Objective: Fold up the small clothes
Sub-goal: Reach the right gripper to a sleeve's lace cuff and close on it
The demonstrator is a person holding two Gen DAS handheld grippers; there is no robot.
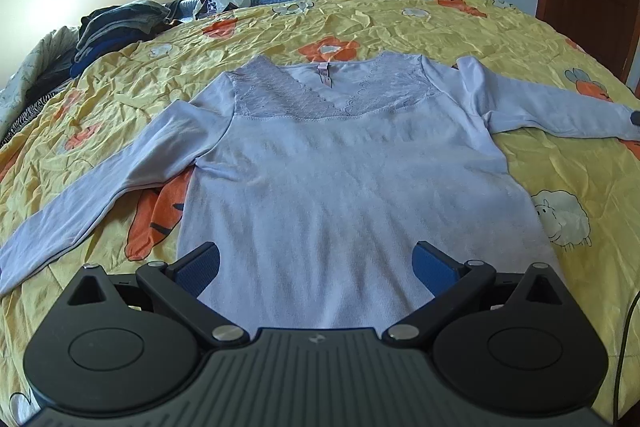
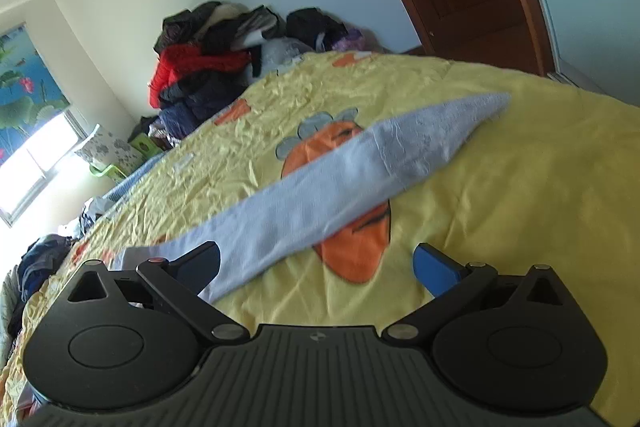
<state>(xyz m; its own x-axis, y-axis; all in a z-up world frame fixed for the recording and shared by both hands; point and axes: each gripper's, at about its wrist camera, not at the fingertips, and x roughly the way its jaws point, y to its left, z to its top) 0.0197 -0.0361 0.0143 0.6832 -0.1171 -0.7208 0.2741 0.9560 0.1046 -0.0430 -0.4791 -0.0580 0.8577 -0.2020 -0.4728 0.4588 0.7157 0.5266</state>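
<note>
The left gripper hangs over the hem of the pale blue top, fingers spread wide and empty. The top lies flat, face up on the yellow bed cover, collar away. The right gripper, also wide open, faces the right sleeve, which runs diagonally up and rightward from beside its left finger. The right gripper seems the nearer one for folding that sleeve inward.
</note>
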